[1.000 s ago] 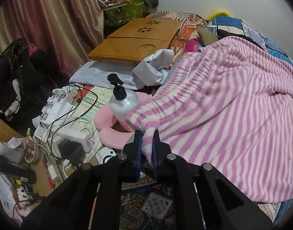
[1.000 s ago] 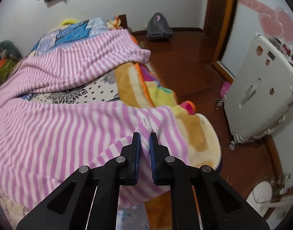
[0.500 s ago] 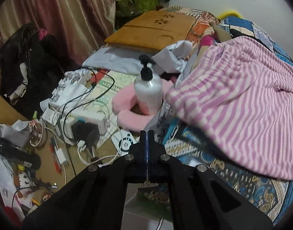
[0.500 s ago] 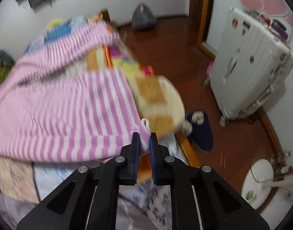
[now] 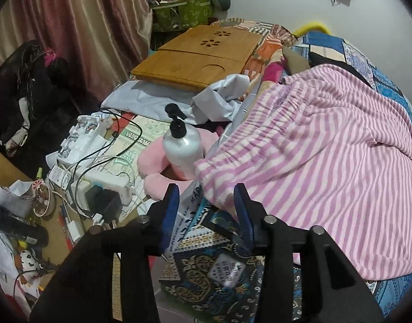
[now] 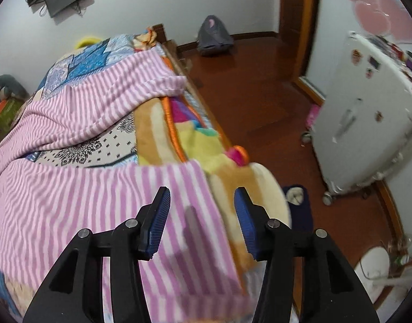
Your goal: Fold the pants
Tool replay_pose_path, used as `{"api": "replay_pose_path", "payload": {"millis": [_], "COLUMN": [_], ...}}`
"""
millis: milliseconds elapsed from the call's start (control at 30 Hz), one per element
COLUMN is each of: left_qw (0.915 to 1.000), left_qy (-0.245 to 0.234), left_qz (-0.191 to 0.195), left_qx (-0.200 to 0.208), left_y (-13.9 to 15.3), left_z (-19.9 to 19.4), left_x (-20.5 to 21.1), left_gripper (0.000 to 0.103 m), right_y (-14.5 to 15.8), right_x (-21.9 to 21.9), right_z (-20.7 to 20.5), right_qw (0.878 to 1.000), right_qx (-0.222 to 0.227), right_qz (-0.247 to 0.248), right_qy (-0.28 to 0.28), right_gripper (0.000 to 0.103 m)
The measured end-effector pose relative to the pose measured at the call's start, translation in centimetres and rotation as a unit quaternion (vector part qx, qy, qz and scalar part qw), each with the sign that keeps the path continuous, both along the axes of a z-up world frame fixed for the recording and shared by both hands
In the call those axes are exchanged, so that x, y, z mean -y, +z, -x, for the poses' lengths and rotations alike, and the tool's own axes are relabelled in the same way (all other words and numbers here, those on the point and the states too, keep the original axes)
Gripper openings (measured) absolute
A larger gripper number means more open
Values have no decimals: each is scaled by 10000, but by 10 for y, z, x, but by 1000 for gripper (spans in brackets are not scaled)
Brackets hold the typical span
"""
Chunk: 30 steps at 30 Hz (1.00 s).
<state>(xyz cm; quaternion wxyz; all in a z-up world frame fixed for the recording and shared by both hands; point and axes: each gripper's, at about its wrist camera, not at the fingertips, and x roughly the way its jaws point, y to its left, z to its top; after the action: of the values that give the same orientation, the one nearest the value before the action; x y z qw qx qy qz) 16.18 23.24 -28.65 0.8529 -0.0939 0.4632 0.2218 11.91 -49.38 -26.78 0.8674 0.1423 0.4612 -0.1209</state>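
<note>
Pants [image 5: 327,156] spread flat on bed [image 5: 389,86], long axis crosswise between tongs. Left tongs [image 5: 206,204] opening, waistband corner between pads, unpinched. Right tongs [image 6: 201,215] opening above leg hem, nothing gripped.

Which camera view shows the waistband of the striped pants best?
The left wrist view: the gathered waistband of the striped pants lies in full, sharp sight there. The right wrist view shows only the two legs, spread apart and partly blurred; no waistband is visible.

Left gripper [image 5: 206,199] and right gripper [image 6: 201,202] point downward, jaws opening.
</note>
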Motion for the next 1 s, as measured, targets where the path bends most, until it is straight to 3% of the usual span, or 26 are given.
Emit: {"api": "replay_pose_path", "payload": {"millis": [200, 300, 367, 500, 700, 800, 900, 933, 967, 1000], "left_qw": [9998, 9996, 9994, 9989, 9992, 9991, 9983, 9974, 9953, 9936], "left_qy": [20, 28, 16, -69, 16, 150, 173, 188, 245, 278], "left_qz": [95, 173, 231, 419, 296, 112, -363, -544, -806, -977], "left_qx": [-167, -241, -266, -180, -265, -385, -416, -431, -485, -499], "left_y": [-12, -18, -23, -26, -31, -35, -32, -30, -29, -27], "left_z": [5, 8, 6, -7, -40, -50, -49, -48, -46, -43], "left_x": [-2, -4, -5, -3, -2, 1, 14, 18, 23, 26], "left_gripper": [60, 62, 62, 62, 61, 54, 32, 17, 10, 10], "right_y": [-35, -38, -35, -28, -16, -8, -1, 1, 2, 4], "right_x": [-2, -10, -12, -14, -15, -12, -10, -10, -9, -8], "right_z": [-28, -25, -22, -24, -33, -38, -46, -49, -53, -56], "right_qw": [9982, 9992, 9995, 9998, 9991, 9986, 9978, 9974, 9971, 9969], "right_qx": [-174, -62, 33, 83, 204, 323, 432, 477, 522, 556], "right_qz": [-566, -386, -298, -74, 284, 375, 475, 505, 532, 537], "right_qy": [124, 127, 100, 167, 239, 204, 188, 181, 174, 178], "right_gripper": [46, 35, 18, 12, 9, 9, 9, 9, 9, 9]}}
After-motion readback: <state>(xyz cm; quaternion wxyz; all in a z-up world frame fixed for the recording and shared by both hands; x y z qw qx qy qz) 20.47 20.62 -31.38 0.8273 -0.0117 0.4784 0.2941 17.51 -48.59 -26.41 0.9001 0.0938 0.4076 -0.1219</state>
